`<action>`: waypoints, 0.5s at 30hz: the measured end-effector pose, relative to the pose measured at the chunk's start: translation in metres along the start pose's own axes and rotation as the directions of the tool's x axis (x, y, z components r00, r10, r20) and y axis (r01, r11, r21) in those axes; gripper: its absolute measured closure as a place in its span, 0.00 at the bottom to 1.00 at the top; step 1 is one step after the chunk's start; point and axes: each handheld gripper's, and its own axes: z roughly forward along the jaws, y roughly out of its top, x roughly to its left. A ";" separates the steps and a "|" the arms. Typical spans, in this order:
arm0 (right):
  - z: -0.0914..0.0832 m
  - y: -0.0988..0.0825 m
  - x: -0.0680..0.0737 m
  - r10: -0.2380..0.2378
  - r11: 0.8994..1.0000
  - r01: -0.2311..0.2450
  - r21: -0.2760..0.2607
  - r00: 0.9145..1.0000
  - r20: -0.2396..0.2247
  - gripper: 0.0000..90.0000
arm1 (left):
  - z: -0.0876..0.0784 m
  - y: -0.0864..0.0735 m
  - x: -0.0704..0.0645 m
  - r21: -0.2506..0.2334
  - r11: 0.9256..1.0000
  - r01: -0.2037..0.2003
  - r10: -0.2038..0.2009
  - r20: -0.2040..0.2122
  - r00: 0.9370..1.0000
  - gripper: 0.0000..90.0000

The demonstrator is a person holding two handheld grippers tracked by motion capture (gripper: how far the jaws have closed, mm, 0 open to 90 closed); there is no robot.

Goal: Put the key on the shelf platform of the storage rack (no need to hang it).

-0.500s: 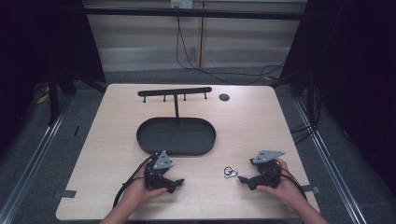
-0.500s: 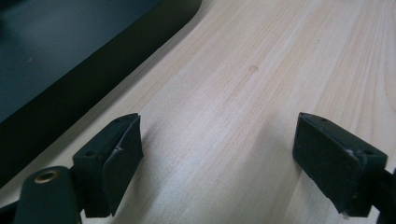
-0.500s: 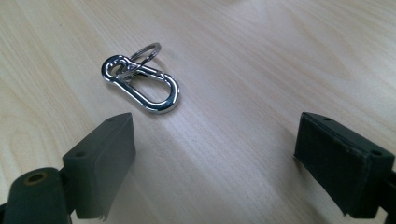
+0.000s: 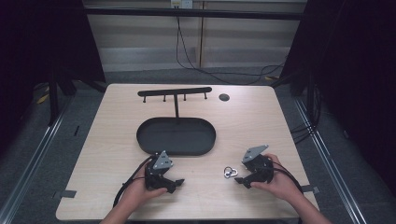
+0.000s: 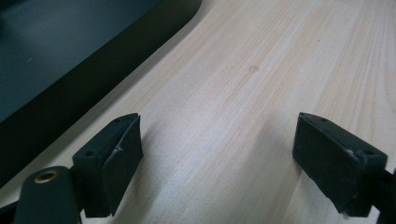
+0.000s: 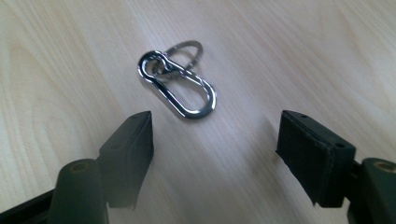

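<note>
- While it lies flat on the table [image 4: 261, 121], the carabiner [image 4: 229, 172] sits in the lower right of the high view, just left of the right gripper [image 4: 241, 180].
- In the right gripper view, the jaws stand apart, the carabiner just beyond them, untouched.
- The left gripper [image 4: 175, 183], lower centre, has its jaws apart over bare wood, near the tray [image 4: 176, 148].

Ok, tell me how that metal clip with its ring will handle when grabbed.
The clip looks like polished metal, so probably stiff and slippery between pads. It lies flat on the table, so likely hard to get under. Its ring seems loosely linked and may swing.
</note>
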 end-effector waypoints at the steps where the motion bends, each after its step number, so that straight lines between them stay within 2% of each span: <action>1: 0.000 0.007 0.000 -0.020 0.999 0.020 0.027 1.000 -0.001 0.33 | 0.000 0.000 0.000 0.000 1.000 0.000 0.000 0.000 1.000 0.17; 3: 0.000 0.009 0.000 -0.019 0.999 0.020 0.038 1.000 -0.002 0.34 | 0.000 0.000 0.000 0.003 1.000 -0.004 0.004 0.000 1.000 0.17; 7: -0.001 0.022 -0.001 -0.064 0.994 0.065 0.084 0.998 -0.011 0.36 | 0.000 0.000 0.000 0.000 1.000 0.000 0.000 -0.003 1.000 0.17; 9: -0.001 0.024 -0.001 -0.070 0.993 0.072 0.090 0.997 -0.024 0.37 | 0.000 0.000 0.000 0.000 1.000 -0.001 0.001 -0.003 1.000 0.17; 11: 0.000 0.032 0.001 -0.100 0.987 0.107 0.120 0.993 -0.059 0.41 | 0.000 0.000 0.000 0.000 1.000 -0.001 0.001 -0.003 1.000 0.17; 12: 0.000 0.032 0.001 -0.100 0.987 0.107 0.120 0.993 -0.059 0.41 | 0.000 0.000 0.000 0.000 1.000 -0.001 0.001 -0.003 1.000 0.17; 13: 0.003 0.039 0.005 -0.127 0.979 0.136 0.151 0.989 -0.072 0.43 | 0.000 0.000 0.000 0.000 1.000 0.000 0.000 -0.003 1.000 0.17; 15: 0.005 0.041 0.005 -0.136 0.976 0.148 0.161 0.988 -0.079 0.45 | 0.000 0.000 0.000 0.000 1.000 -0.001 0.001 -0.003 1.000 0.17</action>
